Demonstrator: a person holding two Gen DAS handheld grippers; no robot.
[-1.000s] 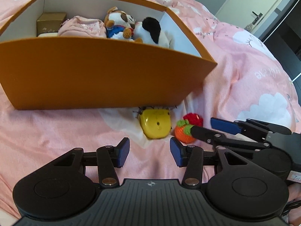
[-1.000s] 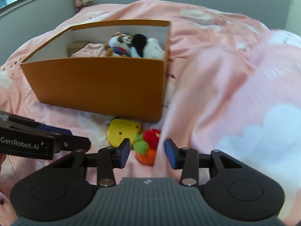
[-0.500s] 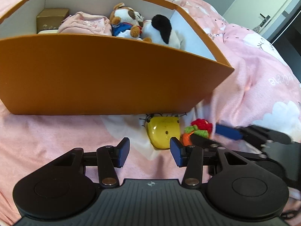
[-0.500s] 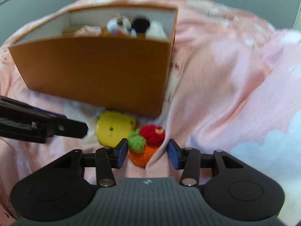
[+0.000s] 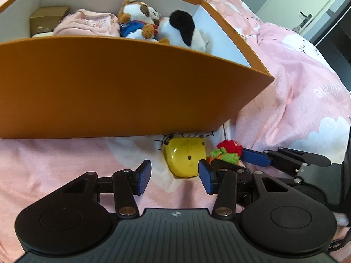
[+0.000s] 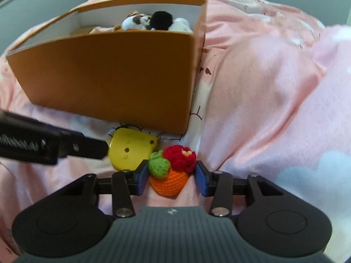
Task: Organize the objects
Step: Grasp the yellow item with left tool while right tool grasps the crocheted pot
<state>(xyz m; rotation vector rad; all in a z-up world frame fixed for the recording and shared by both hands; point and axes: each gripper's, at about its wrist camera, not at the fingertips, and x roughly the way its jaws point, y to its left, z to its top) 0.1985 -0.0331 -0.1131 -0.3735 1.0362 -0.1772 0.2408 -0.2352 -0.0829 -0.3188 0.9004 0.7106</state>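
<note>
1. Closing on the crocheted toy of orange body, green leaf and red flower (image 6: pixel 172 171) is the step in hand, as I judge it: the toy lies on the pink cloud-print bed cover (image 6: pixel 274 100), just in front of the open orange cardboard box (image 6: pixel 114 74).
2. The right claw (image 6: pixel 169 176) straddles the toy, its blue pads on either side. Its jaws have just been narrowing, yet a sliver of gap shows on each side, so it reads as released, not yet pinching.
3. To do this well, squeeze evenly across the orange body rather than the soft leaf, and keep the pads clear of the cover so no fold is caught.
4. Just beside the toy lies a flat yellow plastic piece with small holes (image 5: pixel 186 160), near the box's front wall.
5. The left claw (image 5: pixel 174 176) stands released and empty, the yellow piece ahead of its pads; in the left view its right pad sits close to the right claw's near finger, so crowding is a risk.
6. The box already holds plush toys (image 5: pixel 140 24), a pink cloth (image 5: pixel 87 23) and a small gold box (image 5: pixel 47 19); free space shows near its right wall.
</note>
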